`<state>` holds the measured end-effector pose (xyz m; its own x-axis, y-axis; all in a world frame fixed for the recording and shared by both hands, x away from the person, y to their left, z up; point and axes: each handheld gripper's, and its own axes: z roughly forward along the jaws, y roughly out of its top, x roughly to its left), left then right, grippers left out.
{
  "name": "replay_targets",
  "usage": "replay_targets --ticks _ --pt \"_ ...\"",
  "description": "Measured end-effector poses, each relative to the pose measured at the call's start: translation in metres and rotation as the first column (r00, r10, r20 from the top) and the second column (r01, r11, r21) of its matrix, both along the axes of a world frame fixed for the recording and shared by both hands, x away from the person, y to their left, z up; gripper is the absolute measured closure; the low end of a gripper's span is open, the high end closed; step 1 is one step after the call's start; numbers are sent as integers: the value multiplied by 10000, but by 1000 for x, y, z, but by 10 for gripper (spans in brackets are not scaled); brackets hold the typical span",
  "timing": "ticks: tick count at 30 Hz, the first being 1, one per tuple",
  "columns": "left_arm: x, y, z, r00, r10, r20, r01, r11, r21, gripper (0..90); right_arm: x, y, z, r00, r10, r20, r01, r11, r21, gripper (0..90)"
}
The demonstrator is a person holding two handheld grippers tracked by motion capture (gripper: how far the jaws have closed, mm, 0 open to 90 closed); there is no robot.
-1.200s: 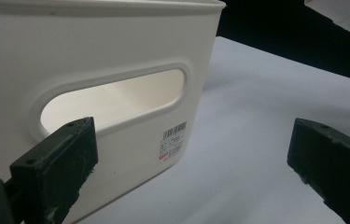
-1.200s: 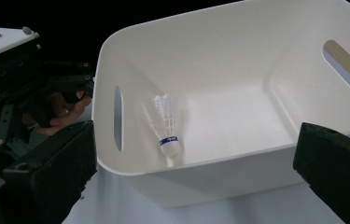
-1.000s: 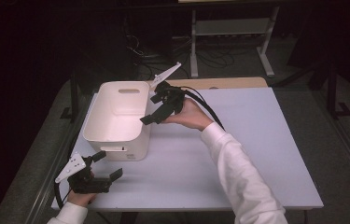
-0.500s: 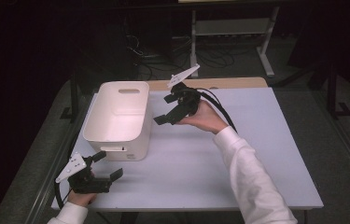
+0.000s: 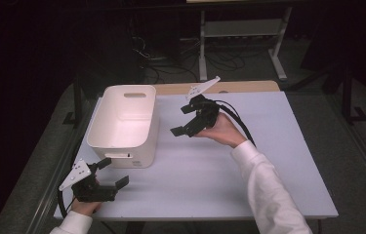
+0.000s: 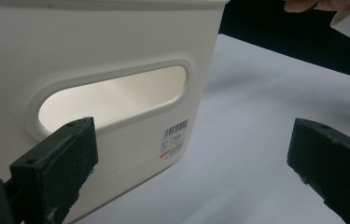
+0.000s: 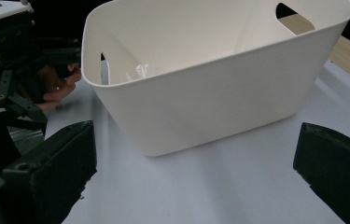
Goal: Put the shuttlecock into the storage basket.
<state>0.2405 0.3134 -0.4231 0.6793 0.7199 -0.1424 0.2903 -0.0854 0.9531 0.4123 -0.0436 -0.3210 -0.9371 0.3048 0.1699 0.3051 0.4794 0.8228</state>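
Note:
A white plastic bin (image 5: 122, 124) with cut-out handles stands on the left half of the pale table (image 5: 210, 170). It looks empty in the high view. My left gripper (image 5: 110, 172) rests near the table's front left corner, open, just in front of the bin's near end wall (image 6: 116, 93) and its handle slot. My right gripper (image 5: 184, 119) is held above the table to the right of the bin, open, with nothing between its jaws. In the right gripper view the bin (image 7: 210, 79) faces me, with the left gripper (image 7: 18, 56) beyond it.
A wooden board (image 5: 219, 87) lies along the table's far edge. A metal shelf frame (image 5: 241, 34) and cables stand on the dark floor behind. The right half of the table (image 5: 288, 146) is bare.
My right gripper has drawn back from over the bin's right rim to the right, above the table. The left gripper and the bin have stayed put.

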Motion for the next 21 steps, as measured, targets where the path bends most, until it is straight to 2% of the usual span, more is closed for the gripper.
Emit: replay_targets --ticks 2,7,12,16,21 --pt "0 1 1 10000 -41 -32 42 9999 151 14 -3 -3 -2 9996 -86 -274 91 9998 178 0" --pt "0 1 1 10000 -43 -28 44 9996 264 14 -7 -12 -9 9996 -161 -214 167 9995 280 0" --pt "-1 0 0 10000 -1 -28 1 9999 117 14 -11 -25 -16 9995 -303 -132 308 9988 387 0" --pt "0 0 0 10000 -21 -47 22 9999 161 14 -13 -37 -21 9990 -439 -111 445 9973 582 0" --pt "0 0 0 10000 -33 -44 33 9999 124 14 -16 -49 -28 9978 -598 -271 617 9953 743 0"
